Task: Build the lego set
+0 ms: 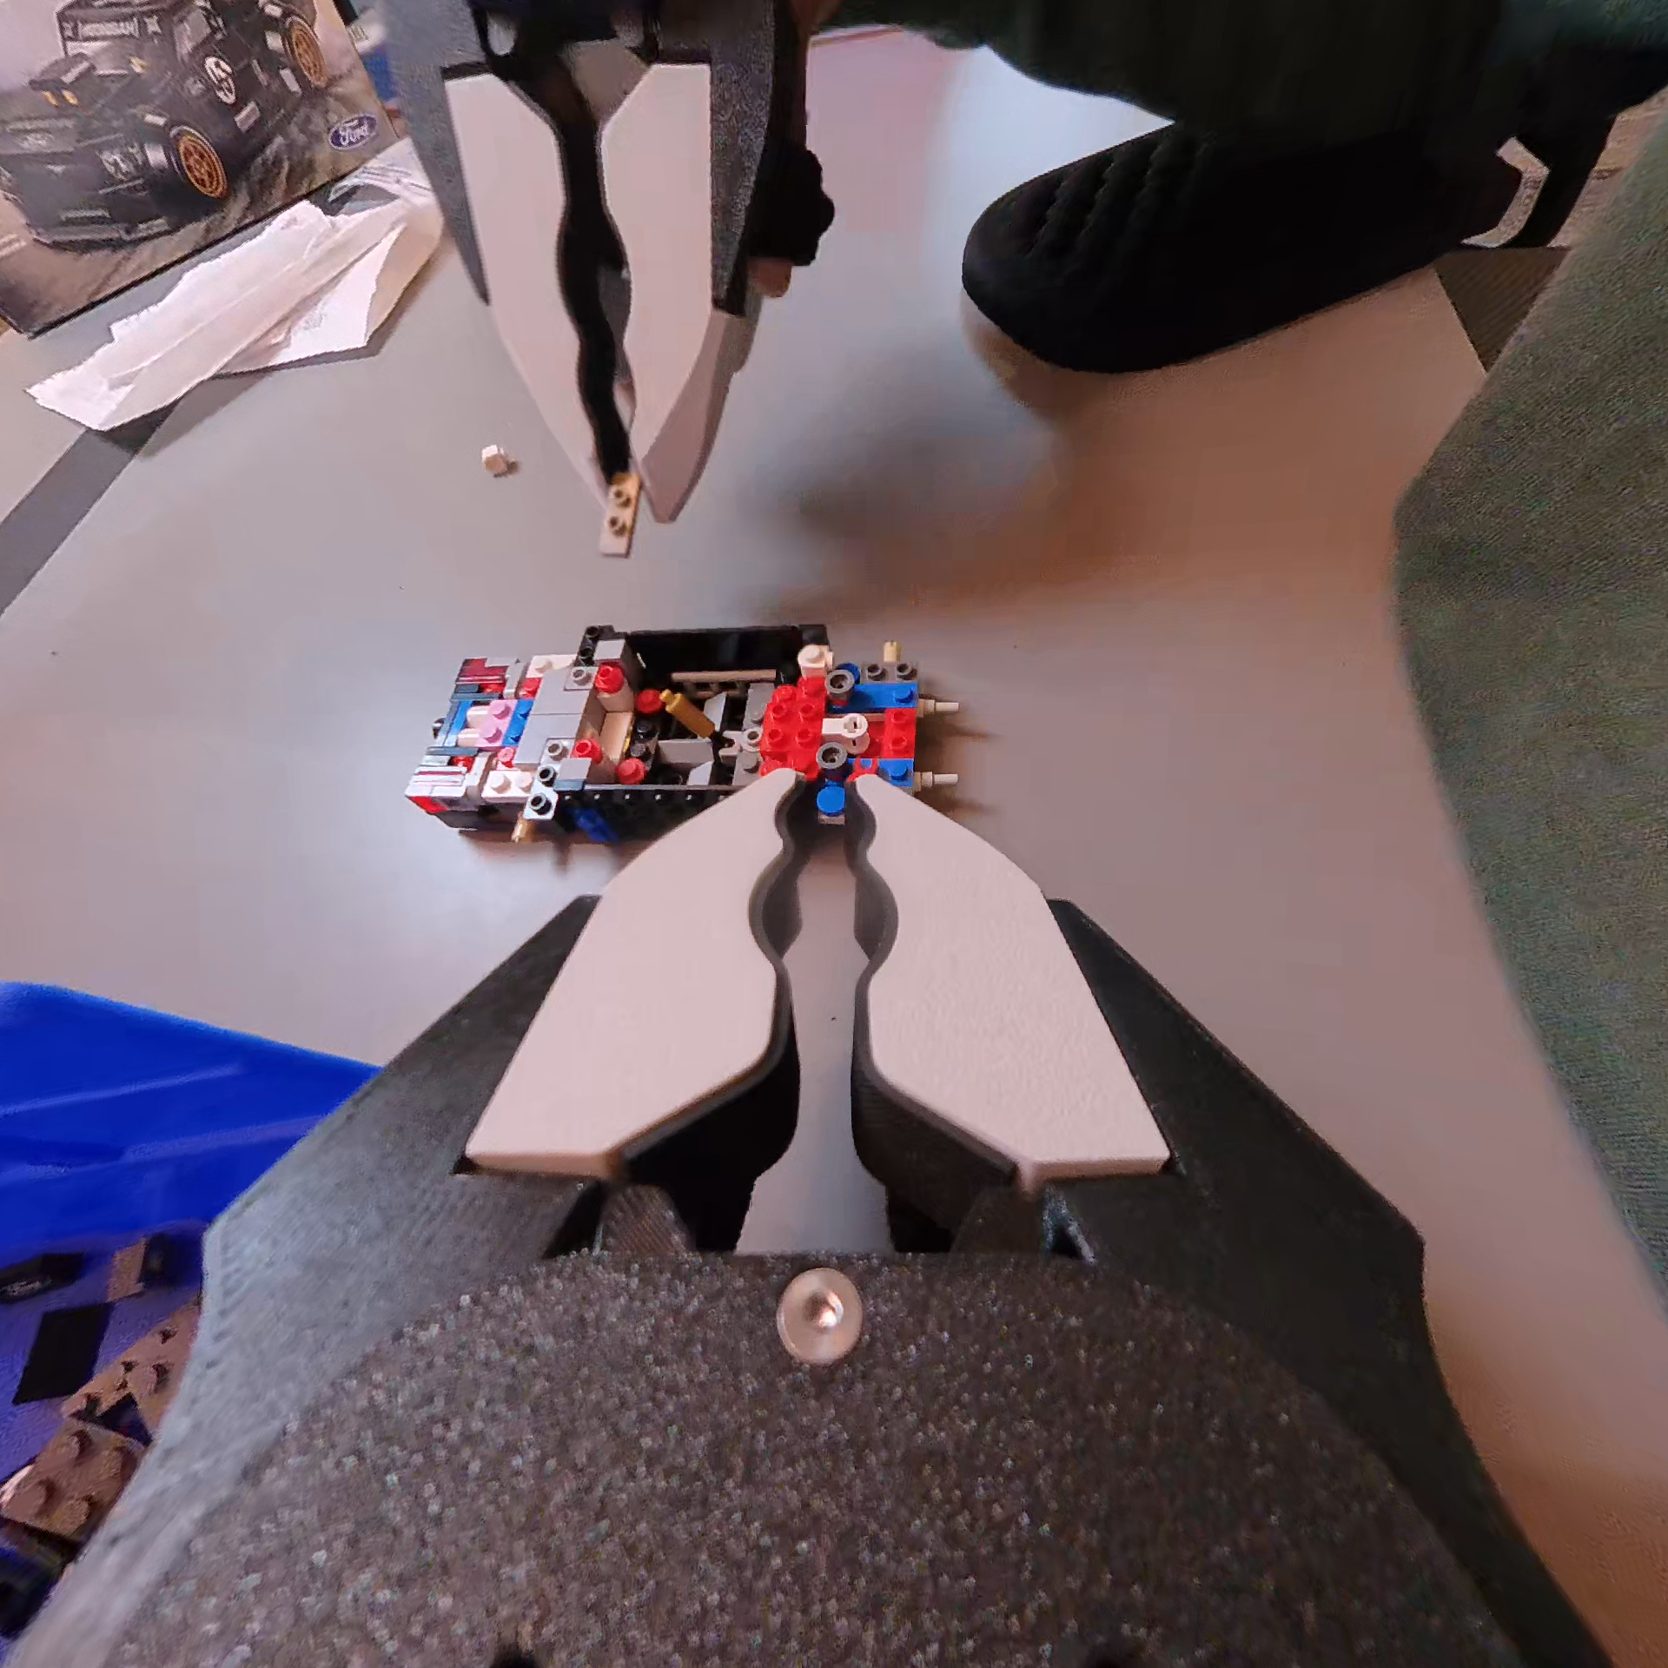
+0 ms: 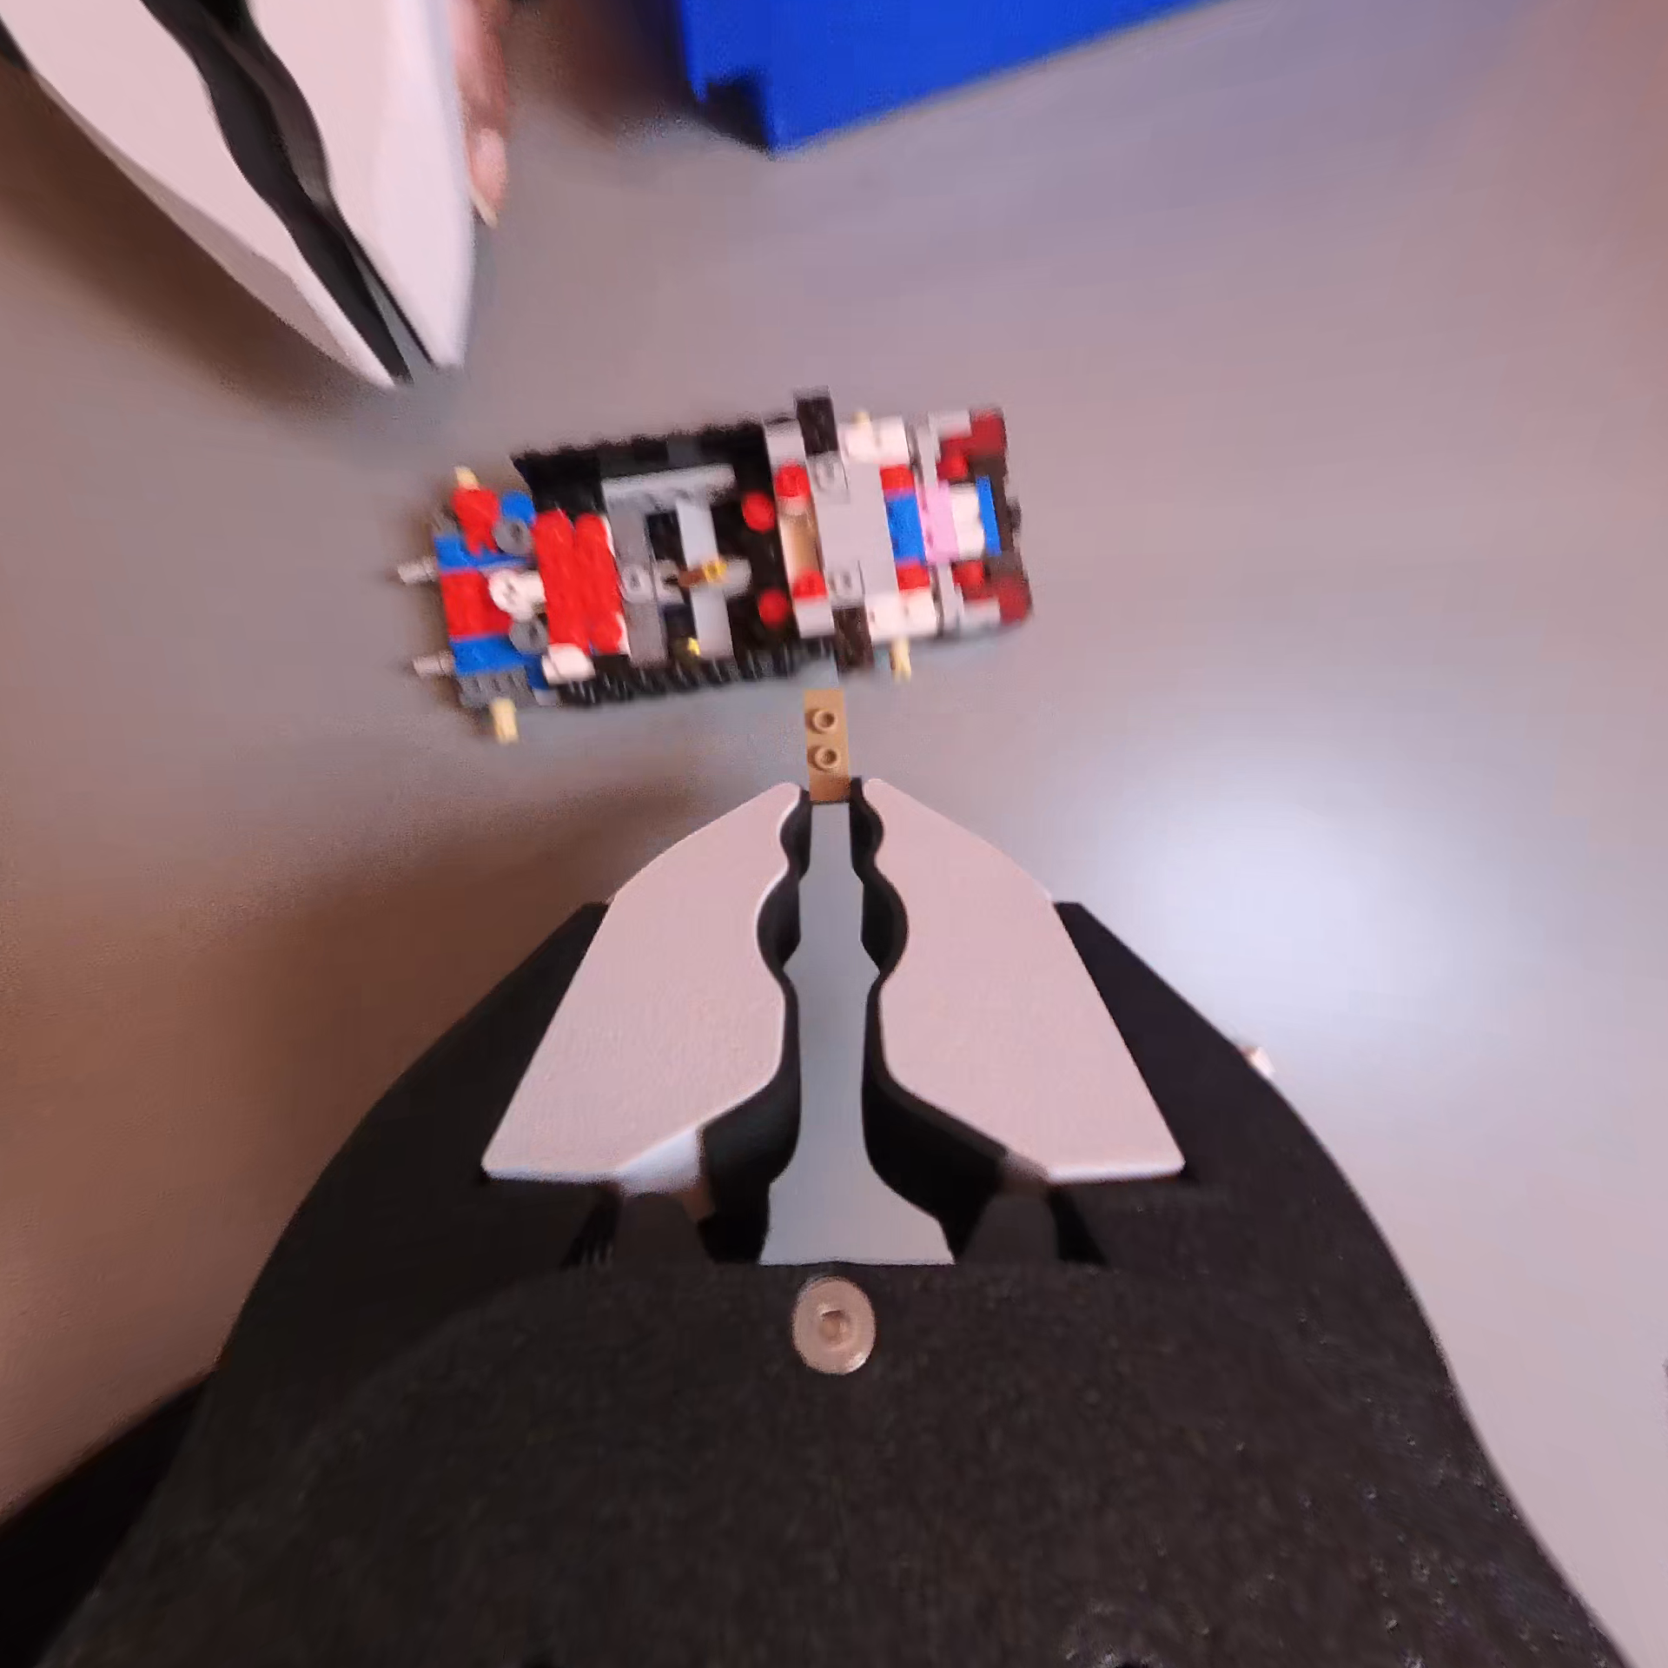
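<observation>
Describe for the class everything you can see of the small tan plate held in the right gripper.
The tan plate is a thin, narrow piece that looks like plastic, with two round studs showing in a row on top. The right gripper pinches one end, so the rest sticks out forward past the tips. It is held near the long black edge of the half-built car model, apart from it. Whether it touches the grey table cannot be told; nothing else touches it.
</observation>
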Demonstrator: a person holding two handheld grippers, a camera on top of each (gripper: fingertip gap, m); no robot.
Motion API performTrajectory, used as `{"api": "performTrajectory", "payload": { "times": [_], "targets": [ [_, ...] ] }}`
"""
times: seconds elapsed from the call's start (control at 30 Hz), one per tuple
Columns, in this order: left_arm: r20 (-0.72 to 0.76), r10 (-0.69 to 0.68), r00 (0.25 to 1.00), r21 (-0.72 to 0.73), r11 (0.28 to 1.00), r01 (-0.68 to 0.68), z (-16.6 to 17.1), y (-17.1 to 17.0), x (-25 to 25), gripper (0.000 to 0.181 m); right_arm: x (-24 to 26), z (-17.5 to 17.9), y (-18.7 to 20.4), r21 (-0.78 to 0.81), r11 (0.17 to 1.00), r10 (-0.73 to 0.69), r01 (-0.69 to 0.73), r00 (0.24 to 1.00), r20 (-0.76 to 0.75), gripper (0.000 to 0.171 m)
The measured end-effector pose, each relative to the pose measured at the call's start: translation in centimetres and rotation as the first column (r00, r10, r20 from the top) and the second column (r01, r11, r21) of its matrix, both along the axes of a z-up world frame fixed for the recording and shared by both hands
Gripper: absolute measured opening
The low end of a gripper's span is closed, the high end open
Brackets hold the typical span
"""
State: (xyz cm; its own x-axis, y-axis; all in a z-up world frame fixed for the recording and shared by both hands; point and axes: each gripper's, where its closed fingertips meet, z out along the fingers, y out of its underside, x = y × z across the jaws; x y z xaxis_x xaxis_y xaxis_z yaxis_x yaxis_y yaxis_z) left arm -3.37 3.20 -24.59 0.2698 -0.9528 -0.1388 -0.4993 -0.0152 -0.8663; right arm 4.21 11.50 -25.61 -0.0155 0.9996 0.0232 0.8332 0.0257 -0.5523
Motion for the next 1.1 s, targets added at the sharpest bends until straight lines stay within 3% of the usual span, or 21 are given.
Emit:
{"api": "performTrajectory", "payload": {
  "times": [0.17,0.3,0.6,0.7,0.83,0.97,1.1],
  "targets": [
    [-0.008,0.002,1.0,-0.011,1.0,-0.002,-0.4,0.1,0.0,0.007,2.2,-2.9,1.6,0.047,0.991,-0.127,0.124,0.989,0.081,0.009],
    [-0.009,0.011,1.0,-0.013,1.0,-0.011,-0.5,0.3,-0.1,0.007,3.1,-2.7,3.8,0.078,0.965,-0.256,0.251,0.964,0.065,0.009],
    [-0.021,0.01,1.0,0.005,1.0,-0.009,-0.4,0.2,-0.2,0.006,4.2,-1.5,5.0,0.133,0.936,-0.332,0.327,0.943,0.022,0.022],
    [-0.021,0.013,1.0,0.01,1.0,-0.012,-0.3,0.3,-0.2,0.006,2.9,0.7,3.4,0.127,0.955,-0.257,0.269,0.961,-0.103,0.022],
    [-0.023,0.016,1.0,0.003,1.0,-0.016,-0.4,0.3,-0.3,0.007,-1.1,3.3,-2.8,0.032,0.998,-0.037,0.049,0.952,-0.303,0.023],
    [-0.028,0.008,1.0,0.002,1.0,-0.008,-0.6,0.2,-0.2,0.008,-3.2,1.9,-7.1,0.019,0.995,0.103,-0.102,0.957,-0.272,0.023],
    [-0.038,0.007,0.999,-0.001,1.0,-0.007,-0.9,0.2,-0.2,0.009,-4.2,-0.2,-8.1,0.051,0.99,0.136,-0.129,0.974,-0.181,0.021]
  ]
}}
